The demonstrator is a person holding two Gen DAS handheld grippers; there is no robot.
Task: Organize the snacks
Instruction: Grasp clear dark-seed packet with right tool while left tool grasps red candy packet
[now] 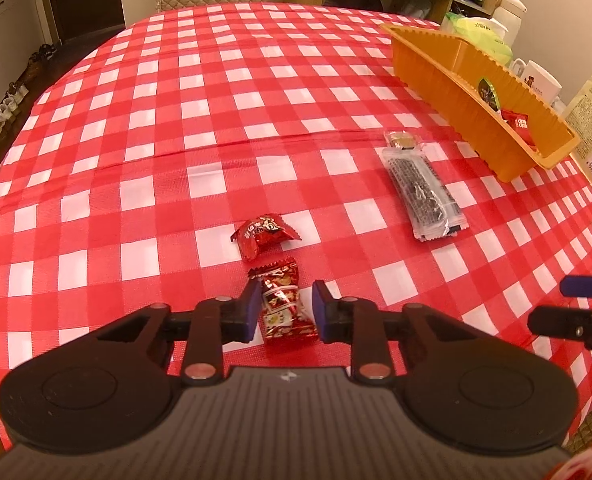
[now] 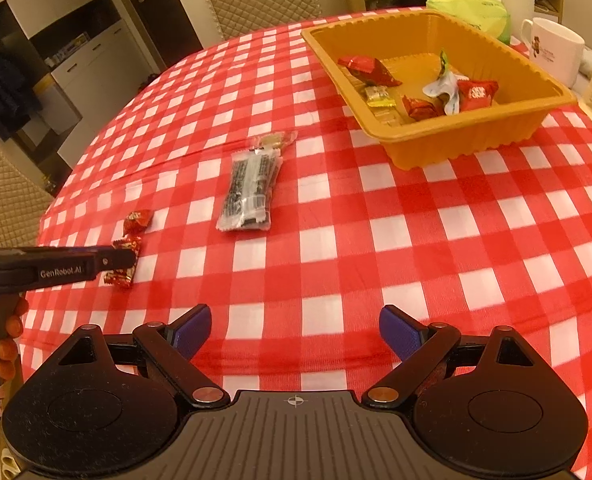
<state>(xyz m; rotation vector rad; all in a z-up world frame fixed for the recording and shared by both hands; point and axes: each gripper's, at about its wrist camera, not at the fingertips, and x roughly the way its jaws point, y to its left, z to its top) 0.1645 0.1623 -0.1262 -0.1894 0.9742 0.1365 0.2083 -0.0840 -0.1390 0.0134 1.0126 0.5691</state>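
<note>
Candy (image 1: 284, 312) in red-gold foil sits between the left gripper (image 1: 284, 310) pads on the checked tablecloth (image 1: 176, 128), lengthwise along the fingers. Left pad looks to touch the wrapper; on the right side I see a sliver of gap, so I'd call it nearly closed but not pinching yet. My read on doing this well: finish the squeeze on the fat middle, not the crimped ends, & keep tips low so foil doesn't squirt out. Lift straight up before swinging twd the orange tray (image 2: 455, 144), which is well apart, far right.

Second red candy (image 1: 264, 236) lies just beyond the tips, apart from the first – don't drag it. Dark snack bar (image 1: 423, 192) lies between candies & tray.

Right gripper (image 2: 296, 336) is spread wide, nothing between pads, hovering over bare cloth.
</note>
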